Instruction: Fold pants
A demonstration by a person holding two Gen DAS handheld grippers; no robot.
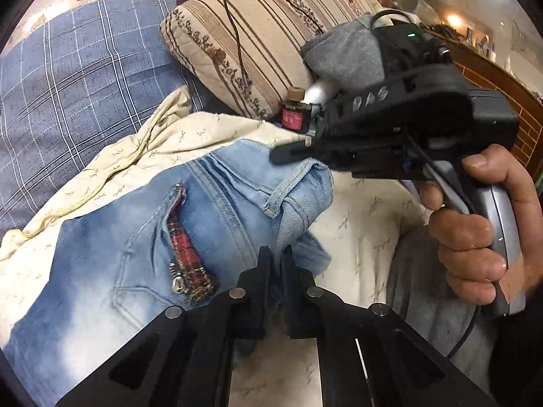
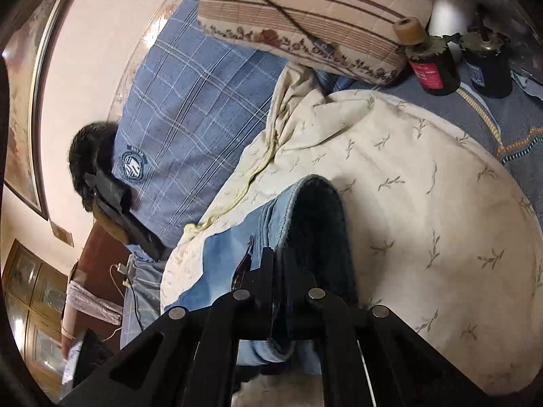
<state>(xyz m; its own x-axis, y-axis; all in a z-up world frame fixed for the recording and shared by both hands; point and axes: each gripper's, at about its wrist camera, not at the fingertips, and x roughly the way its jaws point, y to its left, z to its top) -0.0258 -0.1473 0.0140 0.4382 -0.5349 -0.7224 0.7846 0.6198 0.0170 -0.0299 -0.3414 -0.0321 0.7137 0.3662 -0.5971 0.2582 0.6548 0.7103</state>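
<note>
Both tools, left tool (image 1: 275,254) and right tool (image 2: 276,257), angle downward, clamping jeans (image 1: 135,230).

The pants (image 1: 142,237) lie on the leaf-print cover (image 1: 190,142). At eleven o'clock, behind the cover, the plaid pillow (image 1: 74,78); at one o'clock the striped pillow (image 1: 244,44) — two bottles (image 2: 431,64) just right of it.

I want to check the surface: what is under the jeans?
The jeans lie on a cream leaf-print cover. What is beneath this cover is hidden.
</note>
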